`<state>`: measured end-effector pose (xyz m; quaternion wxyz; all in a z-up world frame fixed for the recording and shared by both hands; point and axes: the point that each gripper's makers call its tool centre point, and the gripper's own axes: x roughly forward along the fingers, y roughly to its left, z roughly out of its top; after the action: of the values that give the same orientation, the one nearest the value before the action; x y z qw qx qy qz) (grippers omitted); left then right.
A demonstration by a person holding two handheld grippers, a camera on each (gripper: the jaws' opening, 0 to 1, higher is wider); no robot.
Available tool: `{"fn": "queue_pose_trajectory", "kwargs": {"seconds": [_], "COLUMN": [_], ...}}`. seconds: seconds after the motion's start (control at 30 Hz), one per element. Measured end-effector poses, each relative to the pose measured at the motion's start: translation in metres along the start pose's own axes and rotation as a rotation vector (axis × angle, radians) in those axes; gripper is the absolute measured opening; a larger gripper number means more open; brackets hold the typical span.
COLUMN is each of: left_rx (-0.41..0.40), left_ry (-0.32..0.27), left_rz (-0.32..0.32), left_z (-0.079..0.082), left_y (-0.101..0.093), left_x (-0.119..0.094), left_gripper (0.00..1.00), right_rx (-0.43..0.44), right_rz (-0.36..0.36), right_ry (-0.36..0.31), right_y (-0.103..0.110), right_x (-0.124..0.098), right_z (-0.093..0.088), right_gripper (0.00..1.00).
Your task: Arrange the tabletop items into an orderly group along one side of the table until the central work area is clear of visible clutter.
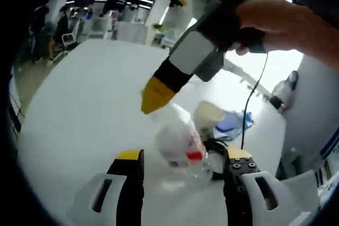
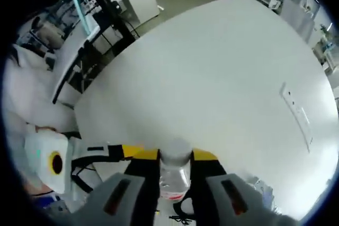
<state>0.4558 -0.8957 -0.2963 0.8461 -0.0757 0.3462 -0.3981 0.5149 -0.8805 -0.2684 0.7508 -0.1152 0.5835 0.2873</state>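
In the left gripper view, the left gripper (image 1: pixel 183 165) stood wide apart around a clear plastic bottle (image 1: pixel 180 144) on the white table (image 1: pixel 79 104); its red label was too blurred to read. Right of it lay a cream lid (image 1: pixel 209 115) and blue cloth (image 1: pixel 230 123). In the right gripper view, the right gripper (image 2: pixel 175 160) clasped the bottle (image 2: pixel 174 175) between yellow tips.
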Motion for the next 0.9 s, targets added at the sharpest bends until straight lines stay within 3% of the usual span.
{"fn": "queue_pose_trajectory", "kwargs": {"seconds": [0.17,0.23,0.3,0.37,0.9], "left_rx": [-0.028,-0.006,0.012,-0.009,0.140], "left_ry": [-0.001,0.035,0.020,0.028,0.018], "left_rz": [-0.021,-0.036,-0.012,-0.052,-0.052], "left_z": [-0.002,-0.009,-0.009,-0.011,-0.004], "left_y": [-0.005,-0.008,-0.005,-0.011,-0.013], "left_x": [0.017,0.023,0.025,0.028,0.031], "left_gripper": [0.60,0.58,0.53,0.49,0.39], "right_rx": [0.042,0.050,0.061,0.066,0.128], "right_rz": [0.002,0.001,0.003,0.005,0.019], "right_ry": [-0.025,-0.030,-0.036,-0.044,-0.121], "right_y": [-0.004,-0.005,-0.005,-0.006,-0.007], "right_x": [-0.008,-0.010,-0.012,-0.013,-0.033], "right_z": [-0.006,-0.008,-0.008,-0.009,-0.019], "right_gripper": [0.17,0.17,0.17,0.17,0.16]}}
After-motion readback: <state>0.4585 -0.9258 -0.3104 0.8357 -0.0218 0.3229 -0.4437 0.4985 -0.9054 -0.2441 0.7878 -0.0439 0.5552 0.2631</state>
